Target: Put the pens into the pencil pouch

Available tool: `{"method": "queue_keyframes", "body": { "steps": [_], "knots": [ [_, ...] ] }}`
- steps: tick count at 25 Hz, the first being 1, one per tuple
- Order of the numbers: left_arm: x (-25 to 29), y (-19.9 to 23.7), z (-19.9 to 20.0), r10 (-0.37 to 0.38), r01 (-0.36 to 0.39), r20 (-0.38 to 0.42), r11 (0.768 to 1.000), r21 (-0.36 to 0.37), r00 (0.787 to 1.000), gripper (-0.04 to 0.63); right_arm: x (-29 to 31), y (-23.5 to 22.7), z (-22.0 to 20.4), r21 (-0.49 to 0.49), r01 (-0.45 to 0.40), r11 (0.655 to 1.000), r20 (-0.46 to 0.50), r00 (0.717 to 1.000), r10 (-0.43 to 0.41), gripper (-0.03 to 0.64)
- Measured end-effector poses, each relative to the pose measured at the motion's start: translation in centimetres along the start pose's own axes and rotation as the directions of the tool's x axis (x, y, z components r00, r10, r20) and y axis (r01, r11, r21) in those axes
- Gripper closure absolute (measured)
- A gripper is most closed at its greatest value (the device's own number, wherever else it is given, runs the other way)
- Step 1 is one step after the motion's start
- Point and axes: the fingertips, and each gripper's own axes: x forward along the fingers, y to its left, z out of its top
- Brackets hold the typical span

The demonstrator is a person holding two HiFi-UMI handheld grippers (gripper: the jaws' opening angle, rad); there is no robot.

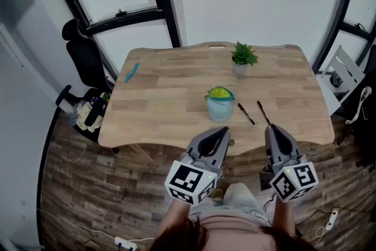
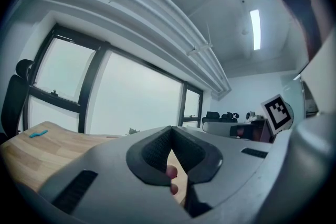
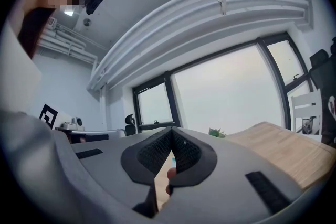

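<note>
Head view: seemingly nothing pouched yet. Two black pens point(image 1: 246, 113) lying right of centre on the table point(image 1: 170, 97), just beside the upright pencil pouch point(image 1: 220, 105); blue pen point(image 1: 131, 72) well apart, upper left. Left gripper point(image 1: 222, 132) and right gripper point(image 1: 272, 128) at lower centre, jaws closed tight, empty. All picking left.

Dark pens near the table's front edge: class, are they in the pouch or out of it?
Out. One dark pen and a second dark pen lie flat on the bare table, just right of the blue pouch.
</note>
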Motion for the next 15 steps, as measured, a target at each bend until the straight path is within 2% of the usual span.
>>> {"method": "queue_keyframes", "body": {
  "steps": [7,15],
  "knots": [
    [1.5,0.7,-0.5,0.000,0.000,0.001,1.000,-0.014,1.000,0.597,1.2,-0.9,-0.5,-0.021,0.007,1.000,-0.026,1.000,-0.007,0.618],
    [4.6,3.4,-0.2,0.017,-0.017,-0.010,1.000,-0.001,1.000,0.597,5.5,-3.1,0.0,-0.040,-0.015,0.999,-0.069,0.998,0.012,0.618]
  ]
}}
